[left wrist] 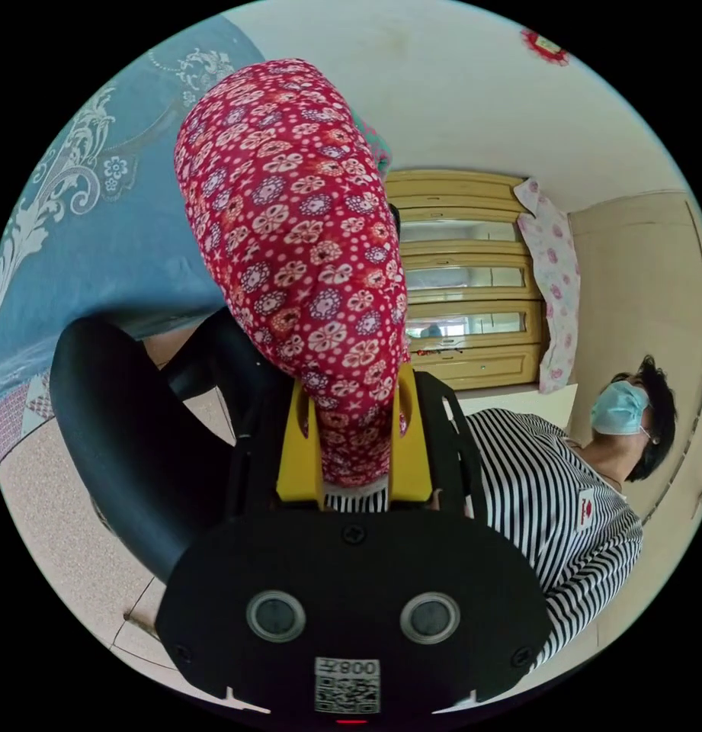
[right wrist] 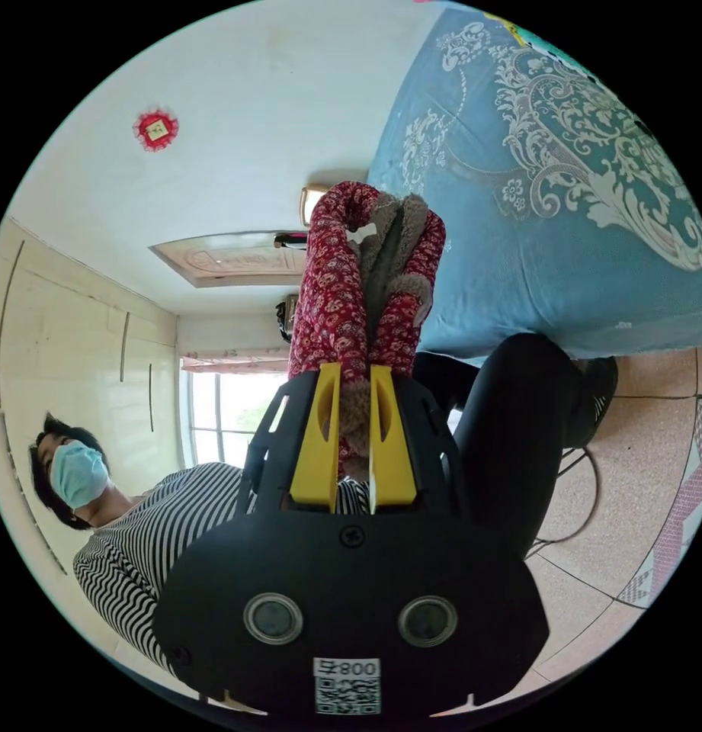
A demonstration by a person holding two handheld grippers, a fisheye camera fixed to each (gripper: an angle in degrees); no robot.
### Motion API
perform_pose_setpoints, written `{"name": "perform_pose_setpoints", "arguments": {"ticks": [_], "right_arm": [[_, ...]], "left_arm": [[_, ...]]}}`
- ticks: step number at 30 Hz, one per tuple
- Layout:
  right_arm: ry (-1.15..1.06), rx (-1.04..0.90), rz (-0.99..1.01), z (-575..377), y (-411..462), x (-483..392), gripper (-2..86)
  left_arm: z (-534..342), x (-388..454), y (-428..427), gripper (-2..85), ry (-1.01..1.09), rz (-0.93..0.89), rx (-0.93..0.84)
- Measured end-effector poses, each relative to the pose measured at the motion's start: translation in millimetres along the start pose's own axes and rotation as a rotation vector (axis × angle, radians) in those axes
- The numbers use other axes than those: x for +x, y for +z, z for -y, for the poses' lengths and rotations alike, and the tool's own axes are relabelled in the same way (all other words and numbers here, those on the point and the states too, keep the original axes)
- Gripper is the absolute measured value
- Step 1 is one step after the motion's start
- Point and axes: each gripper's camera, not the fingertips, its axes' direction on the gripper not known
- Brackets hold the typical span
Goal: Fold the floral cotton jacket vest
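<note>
Floral vest [left wrist: 297, 252] held off the blue bed [left wrist: 99, 229], bunched between both tongs | left tongs [left wrist: 354, 442] clenched on red outer fabric | right tongs [right wrist: 354, 435] clenched on fleece-lined edge [right wrist: 392, 259] | garment runs straight out past each pair's tips; long axis cannot be told | next, judged: lay it flat on the bed.

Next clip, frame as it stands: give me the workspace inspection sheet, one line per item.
Surface: blue patterned bedspread beside a tiled floor.
Job's things: red floral vest, lifted; grey fleecy lining shows in the right gripper view.
Clutter: nothing seen.
Grippers: left gripper and right gripper each shut on the vest's fabric.
Cables: thin dark loop on the floor, unclear what.
Surroundings: wooden cabinet, window, person in a striped top.
</note>
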Motion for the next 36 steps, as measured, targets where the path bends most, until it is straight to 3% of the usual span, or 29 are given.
{"name": "perform_pose_setpoints", "arguments": {"ticks": [8,17,24,36], "right_arm": [[-0.048,0.100,0.017,-32,-84,51,6.7],[-0.071,0.195,0.037,13,-213,126,6.5],[-0.068,0.312,0.022,55,-356,152,6.5],[-0.113,0.479,-0.089,44,-644,144,6.5]], "left_arm": [[45,-13,92,15.4,0.035,0.001,-0.046],[185,-34,212,15.5,0.099,0.051,-0.148],[327,-27,332,15.3,0.142,0.048,-0.245],[509,16,583,15.5,0.237,-0.008,-0.407]]}}
